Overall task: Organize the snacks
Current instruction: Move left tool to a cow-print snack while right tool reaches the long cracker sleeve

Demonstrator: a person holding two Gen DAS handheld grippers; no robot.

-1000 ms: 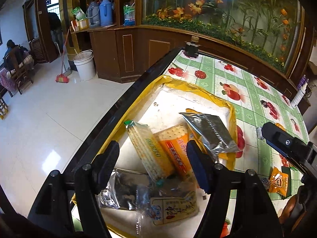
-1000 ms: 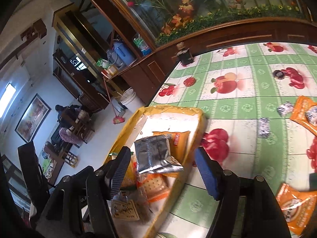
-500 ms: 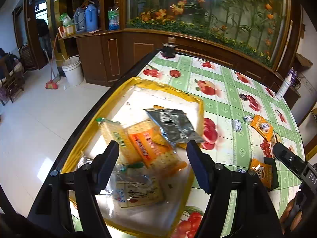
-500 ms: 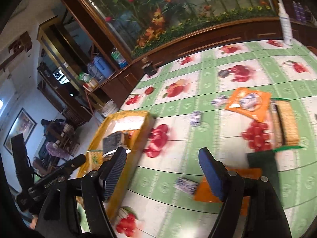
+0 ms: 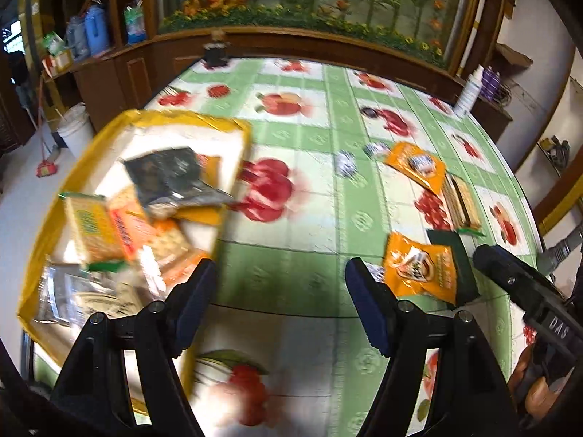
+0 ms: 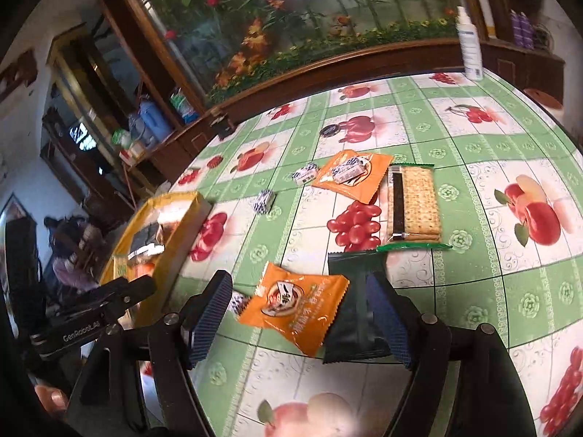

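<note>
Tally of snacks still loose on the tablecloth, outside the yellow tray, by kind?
orange packets: 2
small blue-and-white wrapped candies: 4 (one lies on the far orange packet)
cracker pack: 1
dark green packet: 1
Total: 8

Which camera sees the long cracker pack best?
The right wrist view: the cracker pack lies sharp and whole on the tablecloth. The left wrist view shows it small, blurred and foreshortened, near the right edge.
</note>
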